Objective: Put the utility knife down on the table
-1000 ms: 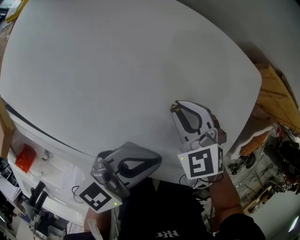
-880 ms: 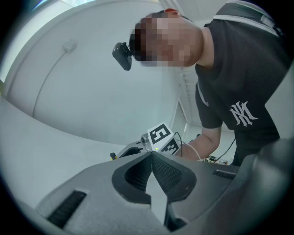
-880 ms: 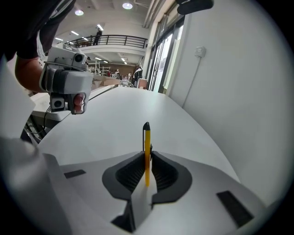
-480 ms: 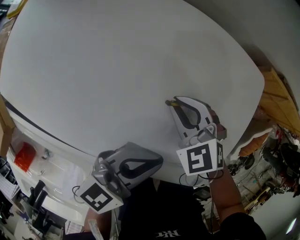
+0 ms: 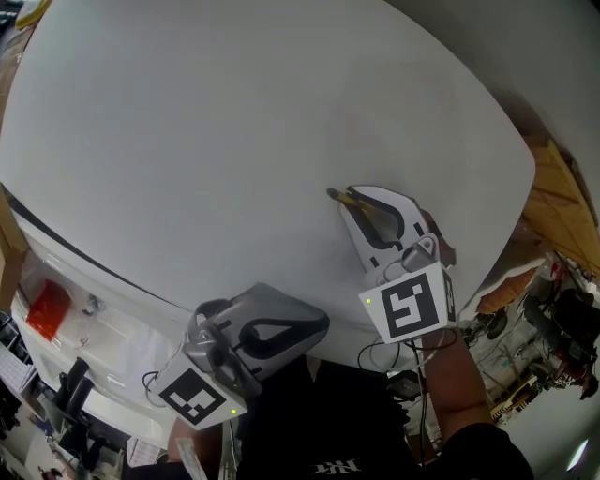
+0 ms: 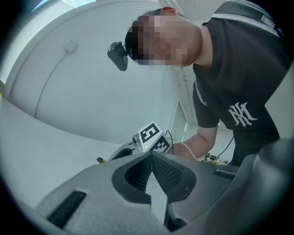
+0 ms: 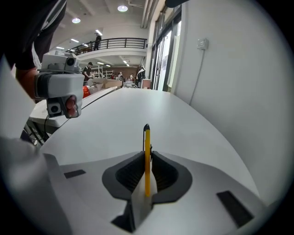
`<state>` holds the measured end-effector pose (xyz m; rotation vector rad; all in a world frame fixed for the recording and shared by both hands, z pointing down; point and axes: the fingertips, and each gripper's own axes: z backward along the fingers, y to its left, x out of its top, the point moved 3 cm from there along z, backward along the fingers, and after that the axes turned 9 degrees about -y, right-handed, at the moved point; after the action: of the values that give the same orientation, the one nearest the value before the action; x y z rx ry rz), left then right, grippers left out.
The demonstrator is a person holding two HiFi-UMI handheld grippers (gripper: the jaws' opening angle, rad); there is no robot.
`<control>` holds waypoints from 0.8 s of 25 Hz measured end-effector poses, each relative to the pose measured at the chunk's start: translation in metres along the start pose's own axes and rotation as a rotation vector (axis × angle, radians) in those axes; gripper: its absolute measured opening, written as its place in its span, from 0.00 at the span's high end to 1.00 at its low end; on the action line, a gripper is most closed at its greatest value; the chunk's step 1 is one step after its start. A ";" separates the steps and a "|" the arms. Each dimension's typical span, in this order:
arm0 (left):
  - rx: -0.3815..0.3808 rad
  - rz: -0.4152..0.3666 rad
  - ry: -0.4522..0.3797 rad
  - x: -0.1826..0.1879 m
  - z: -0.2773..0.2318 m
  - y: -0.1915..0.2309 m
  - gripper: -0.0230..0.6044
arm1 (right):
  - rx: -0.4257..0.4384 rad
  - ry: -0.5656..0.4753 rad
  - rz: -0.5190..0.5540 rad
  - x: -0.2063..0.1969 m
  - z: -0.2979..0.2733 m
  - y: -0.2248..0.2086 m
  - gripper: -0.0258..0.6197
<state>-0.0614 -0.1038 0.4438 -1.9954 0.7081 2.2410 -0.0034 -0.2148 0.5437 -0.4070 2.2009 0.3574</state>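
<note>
- Your right gripper [image 5: 354, 199] is clamped on the utility knife [image 7: 147, 147]: yellow body, on edge, black nose sticking forward past the jaws.
- The knife is over the table [image 5: 234, 122], towards its near right side. I can't tell whether it touches the top.
- Your left gripper [image 6: 151, 155] has its jaws pressed together with nothing between them. It sits at the near table edge, close to your body and apart from the right one.
- The table top is plain white and matte, with a curved outline.
- A white wall [image 7: 229, 69] runs just beside the table's far side, with a small wall box [image 7: 201, 43] and a cable dropping from it.
- Right gripper view: an open hall behind, with a railed balcony [image 7: 115, 43], ceiling lights [image 7: 121, 8] and people in the distance.
- Head view: a white bench [image 5: 94, 328] to the left carries an orange item [image 5: 47, 314]. Brown boards [image 5: 562, 197] lie to the right.
</note>
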 end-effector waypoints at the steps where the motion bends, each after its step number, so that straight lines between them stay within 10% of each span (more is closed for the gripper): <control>1: -0.001 -0.002 0.000 0.000 0.000 0.000 0.96 | -0.001 0.003 0.000 0.000 0.000 -0.001 0.90; 20: -0.006 -0.022 0.005 0.002 0.002 -0.004 0.96 | 0.015 0.030 0.032 0.000 -0.010 -0.003 0.90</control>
<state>-0.0622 -0.0998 0.4405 -2.0014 0.6776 2.2293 -0.0088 -0.2217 0.5494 -0.3710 2.2408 0.3537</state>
